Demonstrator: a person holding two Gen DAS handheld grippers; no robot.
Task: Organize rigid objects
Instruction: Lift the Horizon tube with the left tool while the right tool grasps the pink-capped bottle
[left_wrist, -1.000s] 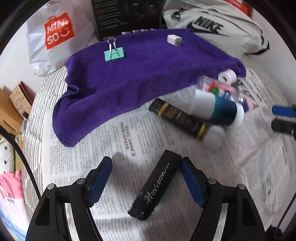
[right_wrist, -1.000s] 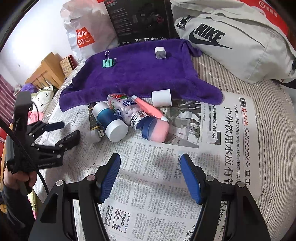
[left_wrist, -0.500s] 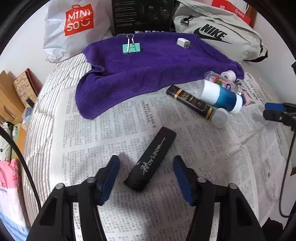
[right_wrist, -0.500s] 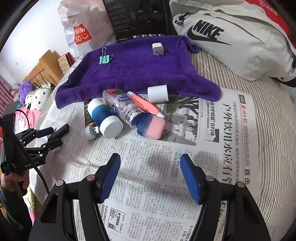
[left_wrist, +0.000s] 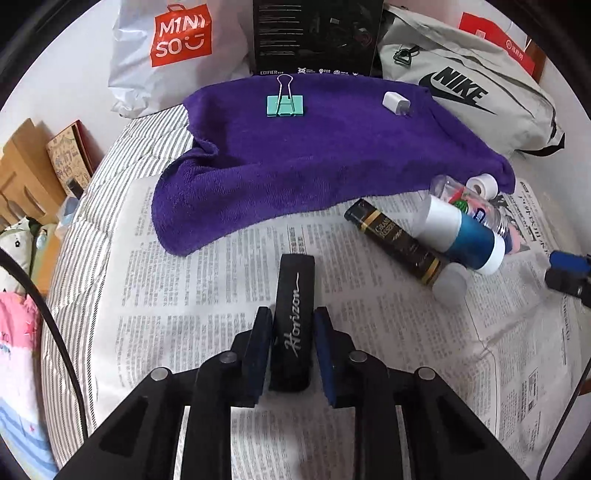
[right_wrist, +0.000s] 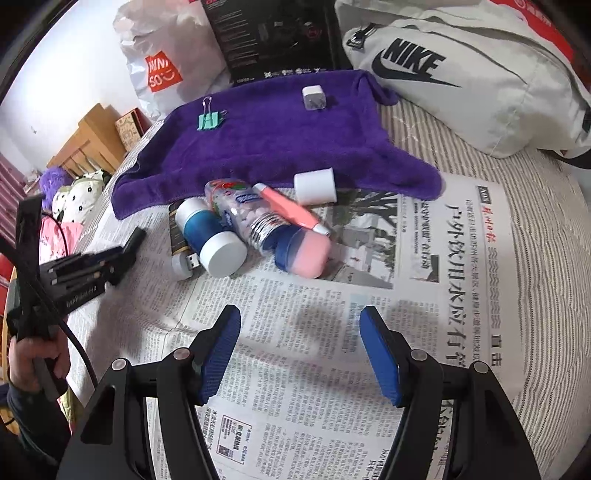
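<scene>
Case pinched, towel dead ahead

Left gripper (left_wrist: 291, 343) pressed onto black case (left_wrist: 294, 306), pads flat on both long sides, near its rear half. Long axis runs straight along the fingers, front end sticking out toward purple towel (left_wrist: 332, 155). Case low over newspaper (left_wrist: 207, 295); lifted or resting, cannot tell. Likely step: carry forward, set down on towel. Path ahead bare paper, then towel's near hem, slightly rumpled; nothing in the way on that line.

Right gripper (right_wrist: 301, 350) spread wide, holding nothing, hovering over newspaper. Left clearly nearer the case; right nearer the pile.

On towel: green clip (left_wrist: 285, 105) far left, white charger (left_wrist: 395, 101) far right, wide gap between them. Good drop spot by judgement.

Pile to the right of case, on newspaper at towel's edge:
- black tube (left_wrist: 397, 242), lying diagonal, clear cap toward camera
- blue bottle (right_wrist: 210, 236), touching tube
- candy bottle (right_wrist: 243, 214), against blue bottle
- pink pen (right_wrist: 288, 208), across candy bottle
- pink capsule (right_wrist: 303, 253), at candy bottle's end
- white cap (right_wrist: 315, 185), just touching towel hem
- USB stick (right_wrist: 190, 261), tucked by blue bottle

Risk: swinging right clips tube's cap; straight push avoids it. Behind towel: Miniso bag (left_wrist: 177, 48), black box (left_wrist: 317, 35), Nike bag (left_wrist: 465, 96). Not in the way.
</scene>
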